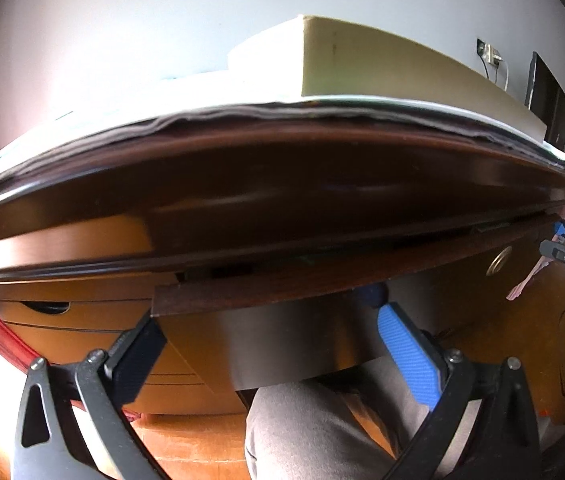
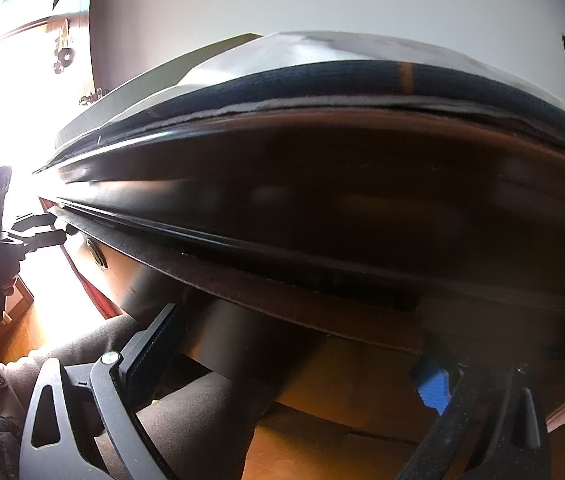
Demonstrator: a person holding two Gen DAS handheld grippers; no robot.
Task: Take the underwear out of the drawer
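Left gripper (image 1: 270,344): fingers spread wide, nothing between them; tips tucked under the drawer (image 1: 362,276) front at 6 o'clock in the left wrist view.

Right gripper (image 2: 294,364): fingers likewise spread and bare, tips under the same dark front edge. In the left wrist view it sits at 3 o'clock, just beside the drawer's round pull (image 1: 498,266).

Drawer: wood, under the desk (image 1: 282,168) lip; only a narrow dark slit shows between front and lip, so it looks barely open, if at all.

Underwear: not visible in either view; presumably inside the drawer.

Leg (image 1: 306,428): grey trousers, at 6 o'clock directly below the drawer.

Risks, judged:
- Neither gripper holds the pull; hooking the lower edge with open fingers may slip off.
- Uneven pulling from two sides could rack the drawer and jam it.
- The drawer may strike the leg as it slides out.
- Contents are unseen, so a blind reach could pinch the wrong cloth.
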